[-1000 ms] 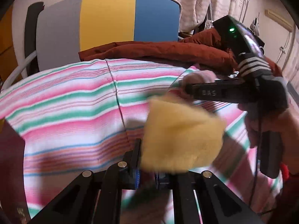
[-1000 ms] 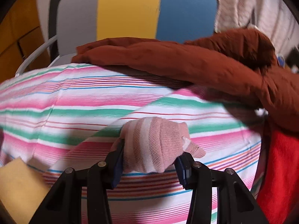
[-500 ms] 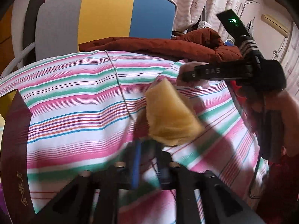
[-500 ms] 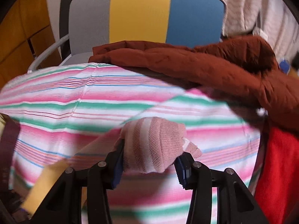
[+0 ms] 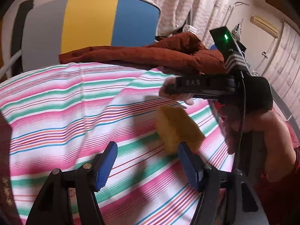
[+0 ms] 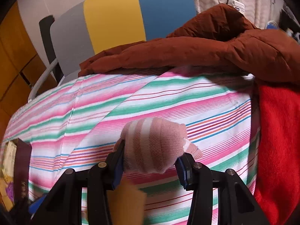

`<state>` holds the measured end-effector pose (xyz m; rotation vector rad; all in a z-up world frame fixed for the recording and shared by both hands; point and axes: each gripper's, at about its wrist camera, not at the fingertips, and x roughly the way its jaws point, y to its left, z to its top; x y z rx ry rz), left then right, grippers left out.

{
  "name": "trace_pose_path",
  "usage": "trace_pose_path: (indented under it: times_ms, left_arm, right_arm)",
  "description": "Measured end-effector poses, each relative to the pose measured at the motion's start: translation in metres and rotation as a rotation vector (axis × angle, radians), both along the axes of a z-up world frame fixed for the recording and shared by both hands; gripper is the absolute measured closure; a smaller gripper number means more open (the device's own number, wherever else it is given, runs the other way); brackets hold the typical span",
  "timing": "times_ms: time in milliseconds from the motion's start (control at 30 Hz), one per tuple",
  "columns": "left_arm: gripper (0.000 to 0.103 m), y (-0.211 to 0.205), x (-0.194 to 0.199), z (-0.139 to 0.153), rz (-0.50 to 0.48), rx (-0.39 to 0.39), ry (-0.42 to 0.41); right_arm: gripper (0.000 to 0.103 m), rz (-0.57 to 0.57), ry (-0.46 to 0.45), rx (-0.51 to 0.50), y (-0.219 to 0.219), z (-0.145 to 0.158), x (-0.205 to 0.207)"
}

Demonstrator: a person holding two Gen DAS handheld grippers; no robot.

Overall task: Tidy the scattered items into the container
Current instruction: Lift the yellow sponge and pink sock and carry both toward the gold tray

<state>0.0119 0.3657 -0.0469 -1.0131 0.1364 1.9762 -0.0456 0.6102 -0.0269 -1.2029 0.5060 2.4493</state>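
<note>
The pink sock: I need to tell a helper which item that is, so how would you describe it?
Start at the striped bedspread with the rust-brown jacket heaped along its far edge. Just above the spread, the right gripper is shut on the pink sock, bunched between its blue pads. It is ribbed knit with white bands, unlike the plain yellow sponge.

The sponge [image 5: 177, 129] was above the bedsheet [image 5: 75, 101], just ahead of the left gripper [image 5: 148, 161], toward its right finger. The sock [image 6: 152, 146] sat between the right gripper [image 6: 150, 161] fingers. A jacket [image 6: 196, 54] lay on the sheet's far edge, a chair [image 5: 90, 22] behind it.
</note>
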Motion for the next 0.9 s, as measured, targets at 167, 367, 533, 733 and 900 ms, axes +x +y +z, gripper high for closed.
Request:
trace_pose_path:
  times_ms: [167, 367, 533, 733, 900]
  left_arm:
    - [0.035, 0.041, 0.012, 0.003, -0.094, -0.006, -0.008]
    - [0.035, 0.082, 0.01, -0.012, -0.113, -0.129, 0.005]
    - [0.045, 0.079, 0.005, -0.029, -0.129, -0.153, -0.039]
    - [0.049, 0.049, 0.011, -0.025, -0.115, -0.119, -0.032]
    - [0.049, 0.016, 0.015, -0.015, -0.074, -0.098, 0.012]
  right_arm:
    - [0.055, -0.082, 0.051, 0.014, 0.021, 0.011, 0.011]
    - [0.055, -0.145, 0.054, 0.012, 0.042, 0.012, 0.018]
    - [0.055, -0.167, 0.043, 0.054, 0.051, 0.012, 0.02]
    - [0.055, -0.085, 0.049, 0.071, 0.034, 0.011, 0.012]
    - [0.055, 0.03, 0.061, 0.095, 0.006, 0.009, 0.002]
